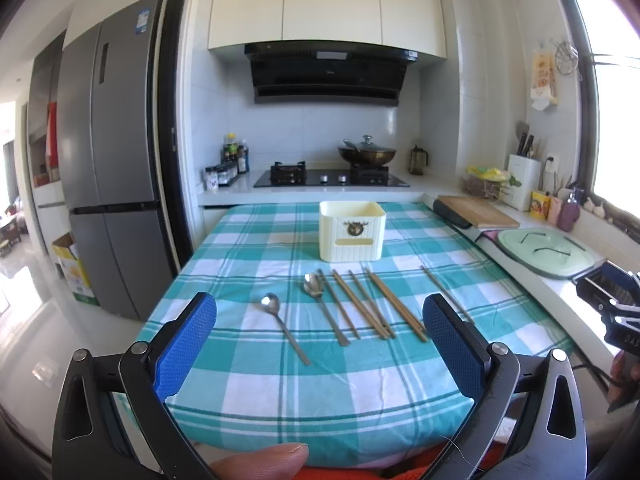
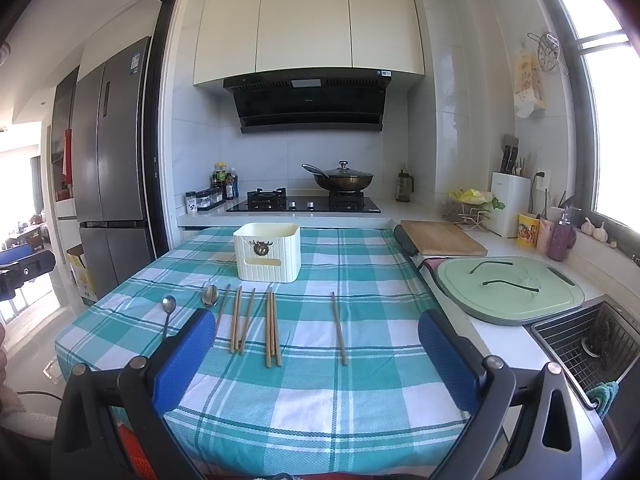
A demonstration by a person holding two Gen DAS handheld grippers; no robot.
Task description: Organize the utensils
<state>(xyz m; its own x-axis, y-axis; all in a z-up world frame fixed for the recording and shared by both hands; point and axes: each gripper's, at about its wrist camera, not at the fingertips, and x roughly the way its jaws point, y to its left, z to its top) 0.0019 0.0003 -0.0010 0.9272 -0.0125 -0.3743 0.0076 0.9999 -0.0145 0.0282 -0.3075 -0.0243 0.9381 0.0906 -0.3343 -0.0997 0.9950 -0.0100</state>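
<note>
Chopsticks (image 2: 273, 326) beyond spread fingers (image 2: 444, 354).

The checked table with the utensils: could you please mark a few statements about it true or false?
1. The cream ribbed plastic box already holds chopsticks. False: none show in it; the brown wooden chopsticks lie on the teal checked tablecloth.
2. Both hand-held grippers, left and right, are open. True.
3. One lone chopstick lies apart, to the right. True.
4. The two steel spoons lie right of the chopsticks. False: left.
</note>
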